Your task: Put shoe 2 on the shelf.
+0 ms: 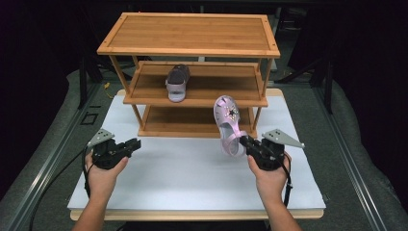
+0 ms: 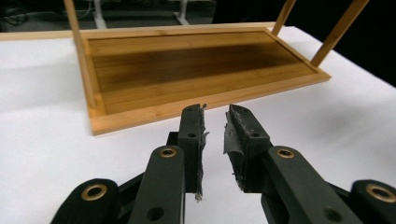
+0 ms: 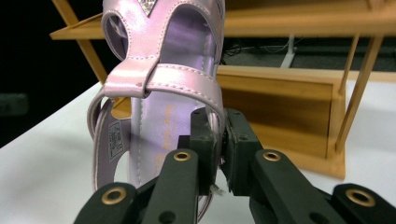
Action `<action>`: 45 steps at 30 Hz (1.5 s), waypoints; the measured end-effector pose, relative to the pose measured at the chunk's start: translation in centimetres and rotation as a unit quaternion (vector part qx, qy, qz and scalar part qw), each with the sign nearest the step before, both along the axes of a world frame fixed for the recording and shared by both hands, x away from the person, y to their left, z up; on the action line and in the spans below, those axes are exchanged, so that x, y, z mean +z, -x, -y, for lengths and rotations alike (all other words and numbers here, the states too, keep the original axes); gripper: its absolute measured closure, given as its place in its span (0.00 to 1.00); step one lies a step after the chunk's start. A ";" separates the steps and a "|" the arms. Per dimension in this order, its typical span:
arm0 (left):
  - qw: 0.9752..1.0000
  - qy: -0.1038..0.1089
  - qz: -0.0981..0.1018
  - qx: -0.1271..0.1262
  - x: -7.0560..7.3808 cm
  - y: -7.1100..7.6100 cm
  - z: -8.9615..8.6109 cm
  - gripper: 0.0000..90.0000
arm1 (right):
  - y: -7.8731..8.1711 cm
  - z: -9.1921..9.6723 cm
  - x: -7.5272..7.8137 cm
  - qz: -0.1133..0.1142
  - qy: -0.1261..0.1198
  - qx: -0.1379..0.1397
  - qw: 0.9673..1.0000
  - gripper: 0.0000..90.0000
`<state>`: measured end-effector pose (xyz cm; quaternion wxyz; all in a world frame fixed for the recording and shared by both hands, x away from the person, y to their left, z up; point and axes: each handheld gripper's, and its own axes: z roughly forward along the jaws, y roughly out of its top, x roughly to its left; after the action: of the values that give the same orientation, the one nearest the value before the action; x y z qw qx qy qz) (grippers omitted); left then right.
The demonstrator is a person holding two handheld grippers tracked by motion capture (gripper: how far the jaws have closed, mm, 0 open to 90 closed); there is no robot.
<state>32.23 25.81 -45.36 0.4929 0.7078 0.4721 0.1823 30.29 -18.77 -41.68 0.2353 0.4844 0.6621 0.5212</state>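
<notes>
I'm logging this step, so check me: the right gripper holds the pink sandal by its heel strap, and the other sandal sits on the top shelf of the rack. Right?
Not quite. The right gripper does hold the pink sandal by its heel strap, but the other sandal sits on the middle shelf of the rack, not the top one, as the high view shows.

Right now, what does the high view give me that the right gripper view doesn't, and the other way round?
High view alone: the left gripper, open and holding nothing, a second sandal on the middle shelf, and the rack's top. Right gripper view alone: the jaws pinching the pink sandal's heel strap, and the size label inside. Both: the right gripper holding that sandal, the rack, the white table.
</notes>
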 end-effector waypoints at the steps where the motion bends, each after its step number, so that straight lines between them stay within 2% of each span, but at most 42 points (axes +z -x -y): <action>1: 1.000 0.000 0.000 -0.001 0.0 0.0 0.0 0.82 | -0.5 -0.1 0.4 -0.002 -0.001 0.000 1.000 0.93; 4: 1.000 0.006 0.002 0.000 0.1 0.0 -0.1 0.80 | -2.2 -0.8 1.8 -0.009 0.001 -0.003 1.000 0.93; 7: 1.000 0.009 0.003 0.003 0.1 0.0 -0.3 0.78 | -4.1 -1.4 3.0 -0.018 -0.008 -0.006 1.000 0.93; 11: 1.000 0.010 0.000 0.005 -0.1 -0.1 -0.4 0.77 | -6.8 -2.4 4.2 -0.036 -0.011 -0.013 0.999 0.93; 14: 1.000 0.012 0.001 0.004 0.0 -0.2 -0.4 0.77 | -8.8 -3.4 5.1 -0.035 -0.012 -0.024 0.999 0.93; 20: 1.000 0.013 0.000 0.004 0.0 -0.2 -0.5 0.76 | -11.6 -5.2 6.5 -0.043 -0.003 -0.035 0.998 0.93; 25: 1.000 0.021 0.001 0.006 0.1 -0.1 -0.8 0.76 | -13.5 -6.5 6.9 -0.054 -0.003 -0.045 0.998 0.93; 27: 1.000 0.023 0.001 0.009 0.0 -0.1 -0.9 0.76 | -14.0 -6.7 7.0 -0.065 -0.008 -0.053 0.996 0.93; 28: 1.000 0.022 0.000 0.010 0.0 -0.1 -1.0 0.76 | -14.3 -6.9 6.9 -0.064 -0.018 -0.054 0.996 0.93; 31: 1.000 0.021 -0.002 0.010 -0.1 -0.2 -1.0 0.75 | -15.0 -7.2 7.0 -0.070 -0.022 -0.068 0.995 0.93; 34: 1.000 0.025 -0.002 0.011 -0.1 -0.2 -1.0 0.74 | -15.9 -7.6 7.0 -0.079 -0.011 -0.079 0.994 0.93; 37: 1.000 0.024 -0.004 0.010 -0.2 -0.3 -0.9 0.74 | -16.7 -8.0 6.9 -0.089 -0.011 -0.078 0.993 0.92; 38: 1.000 0.024 -0.004 0.009 -0.3 -0.3 -0.9 0.74 | -17.0 -8.1 6.7 -0.085 -0.017 -0.080 0.993 0.92; 39: 1.000 0.024 -0.004 0.009 -0.3 -0.3 -0.9 0.74 | -17.1 -8.1 6.8 -0.096 -0.011 -0.081 0.992 0.91; 42: 1.000 0.024 -0.006 0.010 -0.4 -0.4 -1.1 0.74 | -17.8 -8.4 6.5 -0.097 -0.007 -0.092 0.991 0.89; 43: 1.000 0.024 -0.007 0.011 -0.4 -0.4 -1.2 0.74 | -17.9 -8.4 6.6 -0.105 -0.013 -0.090 0.990 0.88; 45: 1.000 0.025 -0.006 0.011 -0.4 -0.4 -1.2 0.73 | -18.1 -8.6 6.6 -0.095 -0.026 -0.088 0.991 0.87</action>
<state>32.65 27.05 -45.76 0.5055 0.6913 0.4870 0.1714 48.42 -10.17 -35.07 0.2032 0.5939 0.6224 0.4675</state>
